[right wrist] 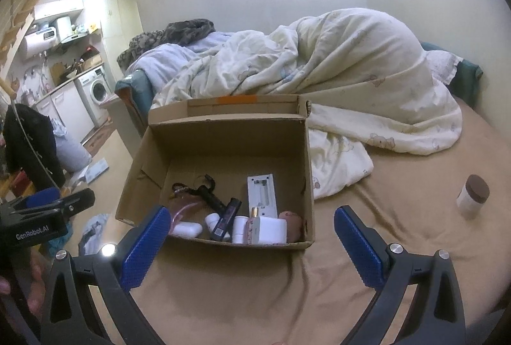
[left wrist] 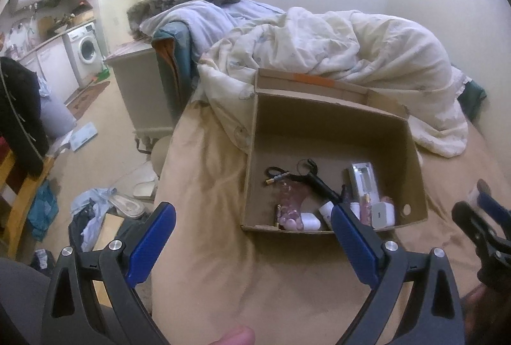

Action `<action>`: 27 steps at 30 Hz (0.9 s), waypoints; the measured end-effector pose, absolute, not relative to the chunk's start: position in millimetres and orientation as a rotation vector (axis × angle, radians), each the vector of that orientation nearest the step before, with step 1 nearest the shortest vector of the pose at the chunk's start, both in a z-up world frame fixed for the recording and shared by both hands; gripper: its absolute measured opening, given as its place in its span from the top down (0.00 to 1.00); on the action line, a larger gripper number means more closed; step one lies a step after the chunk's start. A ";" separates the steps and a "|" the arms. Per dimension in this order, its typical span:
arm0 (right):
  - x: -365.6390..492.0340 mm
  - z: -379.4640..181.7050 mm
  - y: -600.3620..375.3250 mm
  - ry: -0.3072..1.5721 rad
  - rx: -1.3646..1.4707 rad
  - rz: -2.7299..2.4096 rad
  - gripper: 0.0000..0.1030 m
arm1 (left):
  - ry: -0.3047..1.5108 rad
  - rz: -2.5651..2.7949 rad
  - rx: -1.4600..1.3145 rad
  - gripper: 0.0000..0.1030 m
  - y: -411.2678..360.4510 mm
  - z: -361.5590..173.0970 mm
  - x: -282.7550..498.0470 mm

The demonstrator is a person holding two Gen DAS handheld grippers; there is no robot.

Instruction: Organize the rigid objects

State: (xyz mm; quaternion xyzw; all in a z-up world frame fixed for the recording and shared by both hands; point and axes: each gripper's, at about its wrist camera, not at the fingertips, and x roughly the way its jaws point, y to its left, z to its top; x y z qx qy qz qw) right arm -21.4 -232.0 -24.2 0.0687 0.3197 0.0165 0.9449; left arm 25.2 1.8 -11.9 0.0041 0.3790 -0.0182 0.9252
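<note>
An open cardboard box [left wrist: 335, 121] [right wrist: 223, 137] stands on the tan bed sheet. It holds several small items: a pink clear bottle [left wrist: 292, 201], a black tool [left wrist: 319, 182], a white remote-like case [right wrist: 262, 193], a white earbud case [right wrist: 186, 229], a dark tube [right wrist: 228, 217]. A white jar with a brown lid [right wrist: 474, 195] lies alone on the sheet, right of the box. My left gripper [left wrist: 252, 236] is open and empty in front of the box. My right gripper [right wrist: 252, 241] is open and empty near the box's front edge.
A crumpled cream duvet [right wrist: 351, 73] is piled behind and to the right of the box. The bed's left edge drops to a floor [left wrist: 105, 153] strewn with clothes and slippers. A white cabinet [left wrist: 140, 89] stands at the bed's side. A kitchen and washing machine [left wrist: 86, 48] are far left.
</note>
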 end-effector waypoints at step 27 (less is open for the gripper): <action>-25.0 -27.9 -235.7 0.659 0.167 0.028 0.00 | 0.789 -0.046 0.019 0.06 0.8 -14.6 23.6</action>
